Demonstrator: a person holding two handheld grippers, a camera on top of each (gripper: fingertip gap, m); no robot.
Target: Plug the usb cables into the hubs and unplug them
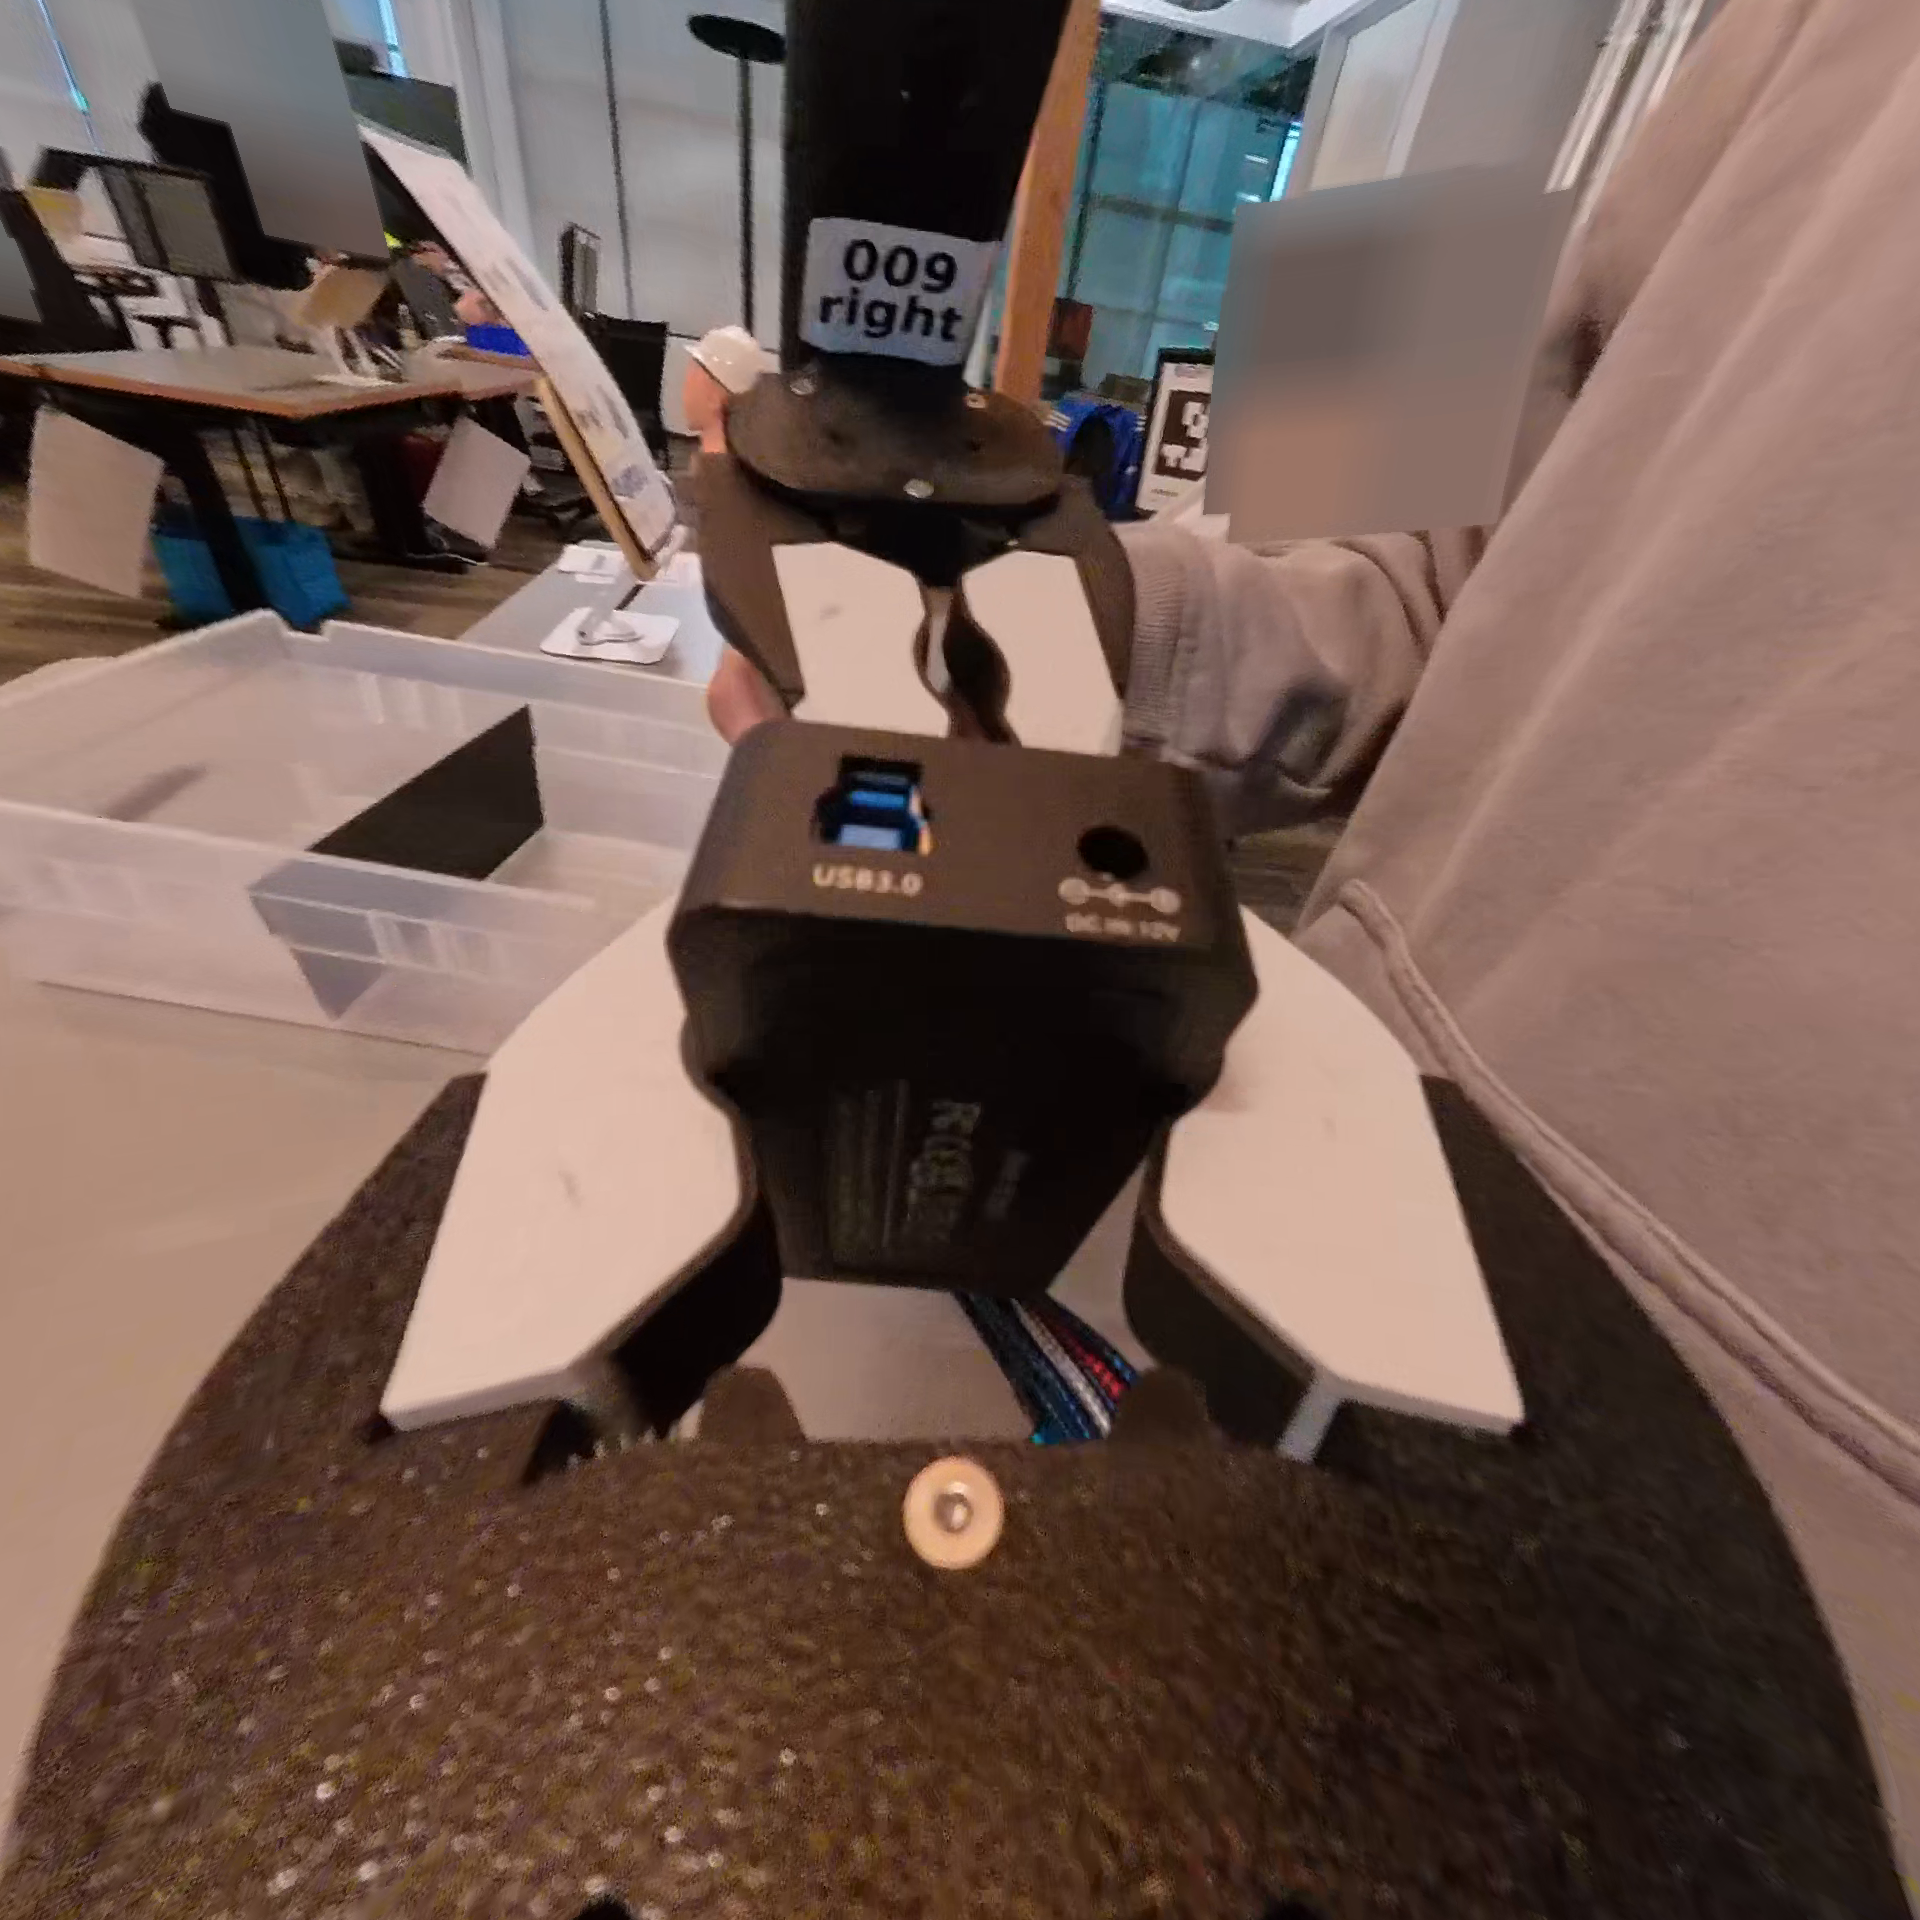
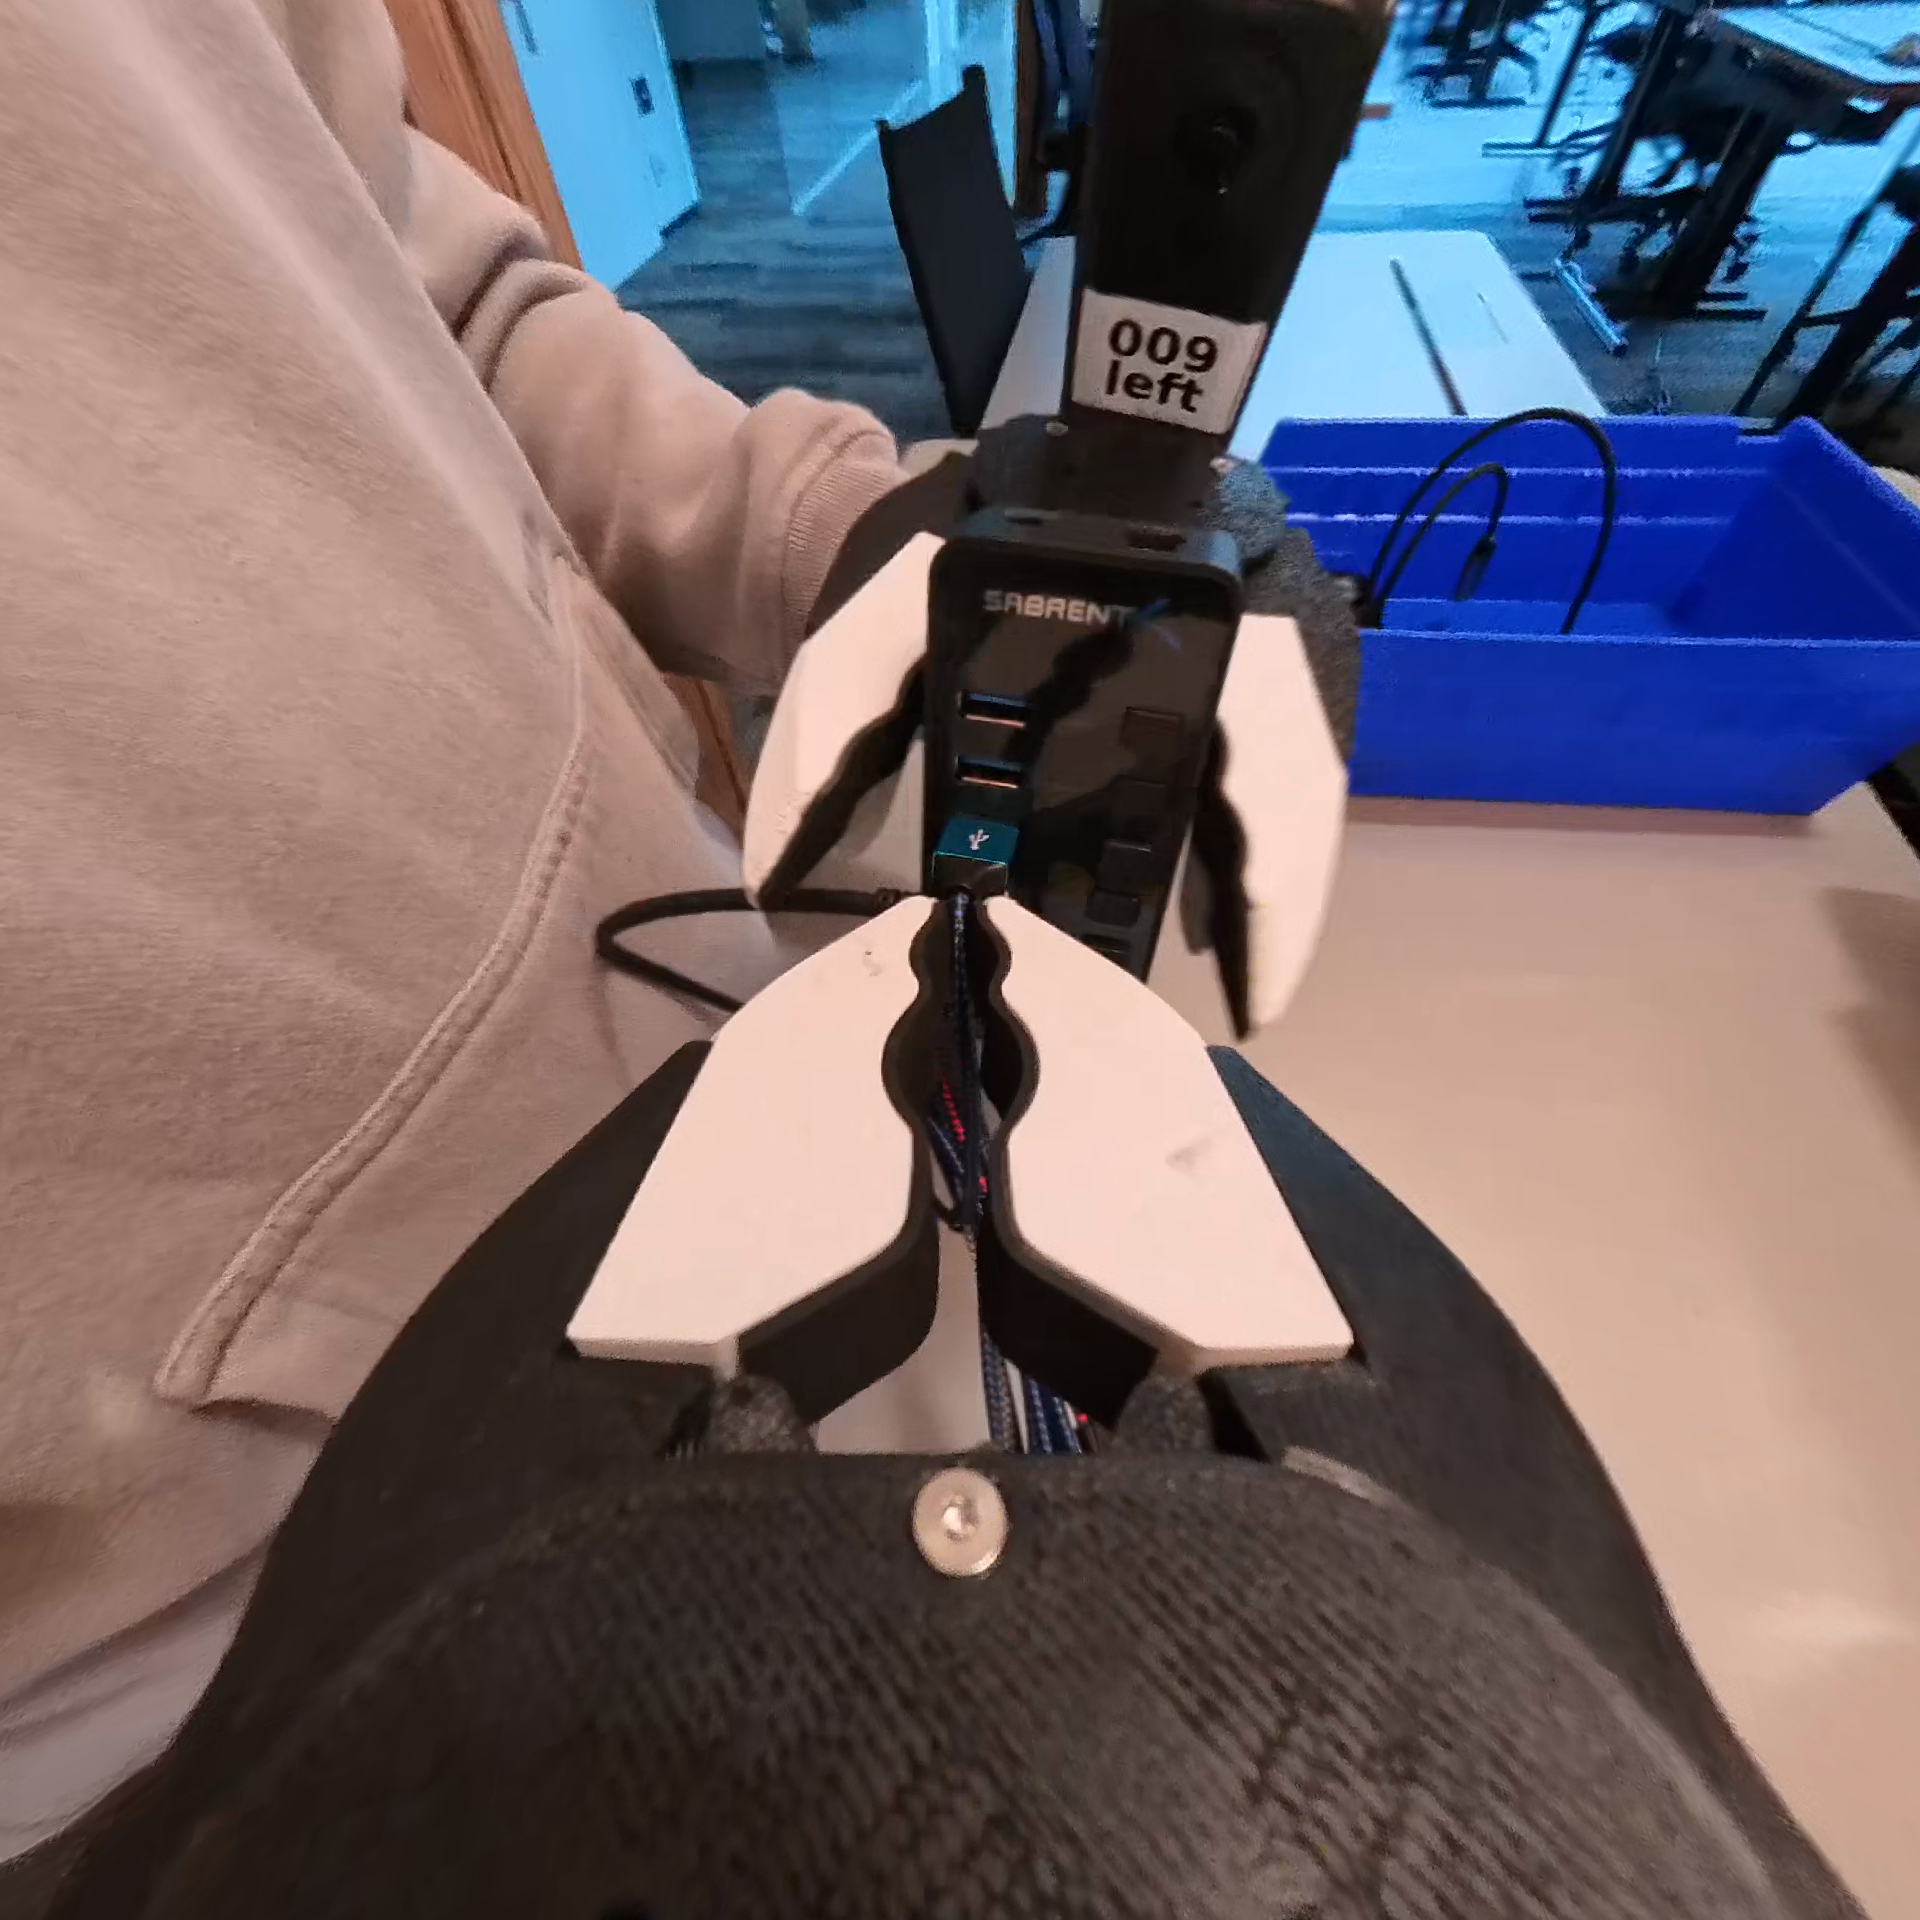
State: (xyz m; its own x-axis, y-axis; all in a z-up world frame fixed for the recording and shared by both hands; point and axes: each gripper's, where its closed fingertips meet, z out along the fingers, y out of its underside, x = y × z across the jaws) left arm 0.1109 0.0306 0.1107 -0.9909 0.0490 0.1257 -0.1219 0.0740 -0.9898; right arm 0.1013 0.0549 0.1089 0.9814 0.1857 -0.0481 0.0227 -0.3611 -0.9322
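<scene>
1. Braided cable (image 2: 961, 1122) sits pinched in my right gripper (image 2: 961, 914), clenched just behind the teal plug (image 2: 971, 854) so I can steer it.
2. My left gripper (image 2: 1049, 790) clamps the black hub (image 2: 1081, 727) by its sides, lifted off the desk (image 2: 1558, 1091), ports facing the plug.
3. Plug is at the third port; how deep, I cannot tell.
4. Beyond, a blue bin (image 2: 1621, 707) holds spare black cables (image 2: 1496, 540).

Two grippers (image 2: 961, 914) (image 2: 1049, 883), one black hub (image 2: 1132, 665), one striped cable (image 2: 961, 1101), one blue bin (image 2: 1662, 665), one clear bin (image 1: 312, 727).
</scene>
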